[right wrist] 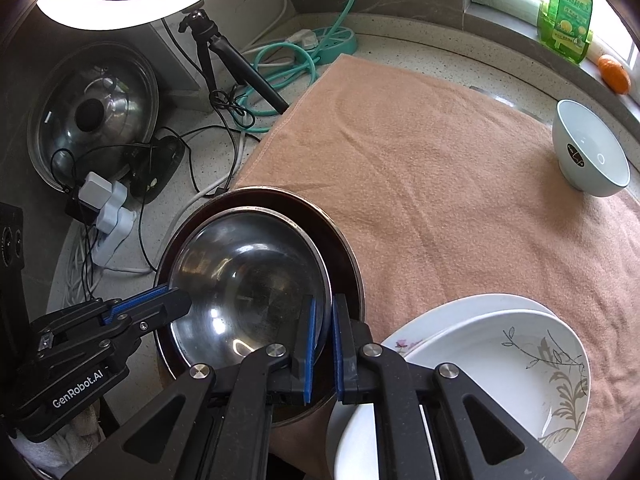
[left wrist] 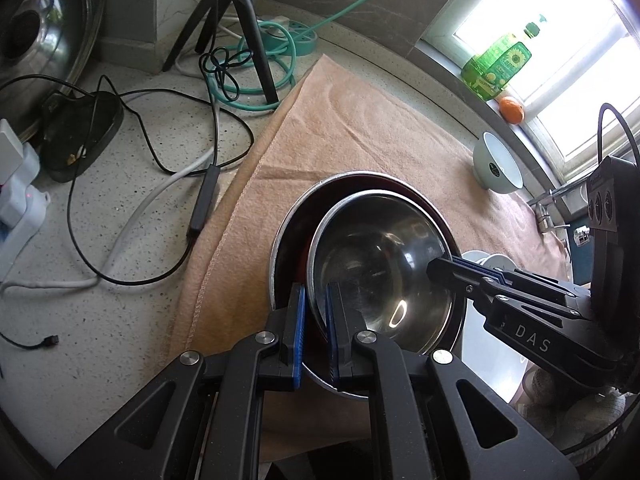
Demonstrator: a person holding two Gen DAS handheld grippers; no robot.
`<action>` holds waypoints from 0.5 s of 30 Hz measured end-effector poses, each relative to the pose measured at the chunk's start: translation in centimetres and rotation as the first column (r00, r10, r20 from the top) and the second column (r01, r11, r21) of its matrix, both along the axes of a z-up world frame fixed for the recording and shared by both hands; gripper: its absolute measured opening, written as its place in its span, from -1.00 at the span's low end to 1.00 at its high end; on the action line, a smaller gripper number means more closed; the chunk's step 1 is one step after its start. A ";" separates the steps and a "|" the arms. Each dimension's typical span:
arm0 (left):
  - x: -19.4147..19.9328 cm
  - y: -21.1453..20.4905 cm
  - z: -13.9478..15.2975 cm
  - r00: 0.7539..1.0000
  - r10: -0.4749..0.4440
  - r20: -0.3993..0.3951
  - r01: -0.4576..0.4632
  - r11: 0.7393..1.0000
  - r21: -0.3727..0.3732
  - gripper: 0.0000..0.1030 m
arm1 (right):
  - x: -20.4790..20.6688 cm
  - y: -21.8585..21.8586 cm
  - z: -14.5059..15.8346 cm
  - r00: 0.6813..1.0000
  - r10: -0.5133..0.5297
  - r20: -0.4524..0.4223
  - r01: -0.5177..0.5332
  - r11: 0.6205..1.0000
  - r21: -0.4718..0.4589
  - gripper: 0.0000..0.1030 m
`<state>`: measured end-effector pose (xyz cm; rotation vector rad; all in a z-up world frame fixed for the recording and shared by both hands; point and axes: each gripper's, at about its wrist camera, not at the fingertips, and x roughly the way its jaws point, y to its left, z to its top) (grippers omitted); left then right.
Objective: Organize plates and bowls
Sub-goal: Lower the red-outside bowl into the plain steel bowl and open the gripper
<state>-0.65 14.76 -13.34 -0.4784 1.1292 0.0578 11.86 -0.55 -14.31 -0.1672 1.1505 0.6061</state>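
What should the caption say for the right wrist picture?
Both grippers pinch the steel bowl's rim inside a bigger bowl.

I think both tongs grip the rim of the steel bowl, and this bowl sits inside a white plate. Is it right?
Not quite. Both the left tongs and the right tongs do grip the rim of the steel bowl, but it sits inside a larger dark pan, not a white plate. The white plates lie beside it on the towel. The right wrist view shows this.
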 end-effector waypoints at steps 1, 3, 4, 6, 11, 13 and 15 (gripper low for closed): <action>0.0 0.0 0.0 1.000 -0.002 0.000 0.002 1.000 0.000 -0.84 | 0.0 0.0 0.0 1.000 0.000 0.000 0.000 1.000 0.000 -0.83; 0.0 0.1 0.0 1.000 0.000 0.000 0.000 1.000 -0.004 -0.84 | 0.0 0.0 0.0 1.000 0.000 -0.001 0.000 1.000 0.000 -0.83; 0.1 0.0 0.0 1.000 0.000 0.000 0.000 1.000 -0.004 -0.84 | 0.0 0.0 0.0 1.000 0.001 -0.001 -0.001 1.000 0.000 -0.83; 0.1 0.0 -0.1 1.000 -0.001 0.000 0.001 1.000 -0.004 -0.84 | 0.1 0.0 0.1 1.000 0.002 -0.004 -0.002 1.000 0.003 -0.79; 0.1 0.1 0.0 1.000 0.002 0.001 -0.002 1.000 -0.008 -0.84 | 0.1 -0.2 0.1 1.000 0.000 -0.009 0.000 1.000 0.013 -0.69; 0.2 0.1 0.0 1.000 0.003 0.001 -0.003 1.000 -0.007 -0.84 | 0.2 -0.2 0.2 1.000 -0.001 -0.009 0.001 1.000 0.014 -0.68; 0.1 0.1 0.0 1.000 0.005 0.000 -0.005 1.000 -0.010 -0.84 | 0.2 -0.3 0.1 1.000 0.000 -0.010 0.001 1.000 0.014 -0.68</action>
